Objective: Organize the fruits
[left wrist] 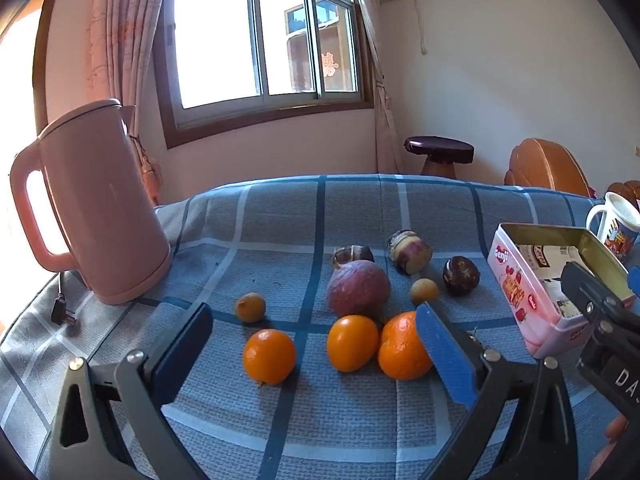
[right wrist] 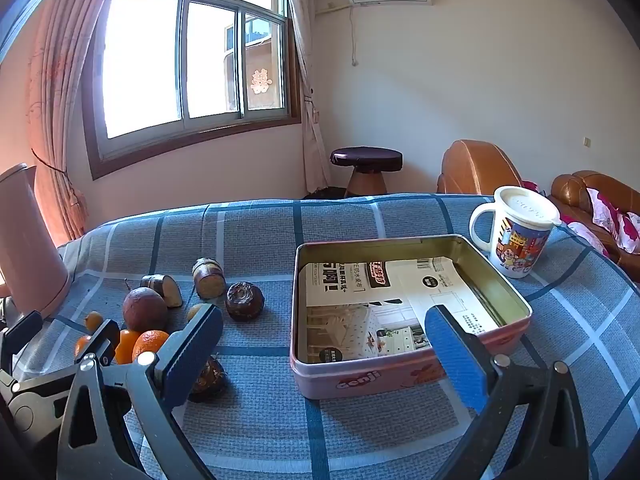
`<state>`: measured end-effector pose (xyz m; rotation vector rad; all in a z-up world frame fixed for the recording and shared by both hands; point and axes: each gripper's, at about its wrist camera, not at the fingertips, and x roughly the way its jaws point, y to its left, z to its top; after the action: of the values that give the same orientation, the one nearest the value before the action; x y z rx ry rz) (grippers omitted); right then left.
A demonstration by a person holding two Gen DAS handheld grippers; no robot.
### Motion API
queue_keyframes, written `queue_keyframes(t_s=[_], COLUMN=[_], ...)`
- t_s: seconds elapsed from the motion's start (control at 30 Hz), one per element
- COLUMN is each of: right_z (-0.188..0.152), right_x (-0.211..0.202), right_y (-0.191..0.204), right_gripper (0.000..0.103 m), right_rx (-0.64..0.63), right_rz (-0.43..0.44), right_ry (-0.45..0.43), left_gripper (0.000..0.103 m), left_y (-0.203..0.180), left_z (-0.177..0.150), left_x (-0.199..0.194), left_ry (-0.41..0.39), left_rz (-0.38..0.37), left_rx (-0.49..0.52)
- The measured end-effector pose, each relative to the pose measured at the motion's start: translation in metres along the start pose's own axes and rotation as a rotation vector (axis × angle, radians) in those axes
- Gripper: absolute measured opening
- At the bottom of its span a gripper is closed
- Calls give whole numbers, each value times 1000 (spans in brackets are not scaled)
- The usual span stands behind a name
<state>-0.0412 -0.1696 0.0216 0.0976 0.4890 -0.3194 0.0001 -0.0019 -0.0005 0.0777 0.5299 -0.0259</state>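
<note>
Left wrist view: both hand-held grippers, left [left wrist: 316, 344] and right [right wrist: 324, 344], released above fruit.

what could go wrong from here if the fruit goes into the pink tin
1. The three oranges lie close together, two touching. The open left hand-held gripper could nudge a neighbour and set it rolling on the tablecloth.
2. A dark water chestnut sits right beside the open right hand-held gripper, hidden partly by its finger, so it could be knocked.
3. The pink tin is light and lined with loose paper; dropped fruit may shift it toward the mug.
</note>
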Motion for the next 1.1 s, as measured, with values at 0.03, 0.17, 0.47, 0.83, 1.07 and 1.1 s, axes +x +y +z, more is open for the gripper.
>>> queue_keyframes(t_s=[0.03, 0.17, 0.47, 0.83, 1.07, 1.1], right_z=[0, -2, -1, -1, -1, -1], right_x=[-1, -1, -1, -1, 0, 0], right_y=[1, 3, 3, 2, 3, 3], right_gripper=[102, 102, 102, 102, 102, 102], right_rx=[0, -1, 0, 2, 1, 0], right_rz=[-1, 0, 1, 6, 14, 14], right_ry=[0, 0, 1, 5, 5, 4], left_gripper=[103, 103, 103, 103, 103, 103], left_y=[0, -2, -3, -3, -2, -2], left_z=[0, 0, 3, 3, 2, 2], left_x=[0, 0, -1, -4, -5, -5], left_ry=[0, -4, -8, -18, -24, -24], left_rz=[0, -1, -3, -9, -17, -18], left_rx=[0, 4, 5, 8, 4, 2])
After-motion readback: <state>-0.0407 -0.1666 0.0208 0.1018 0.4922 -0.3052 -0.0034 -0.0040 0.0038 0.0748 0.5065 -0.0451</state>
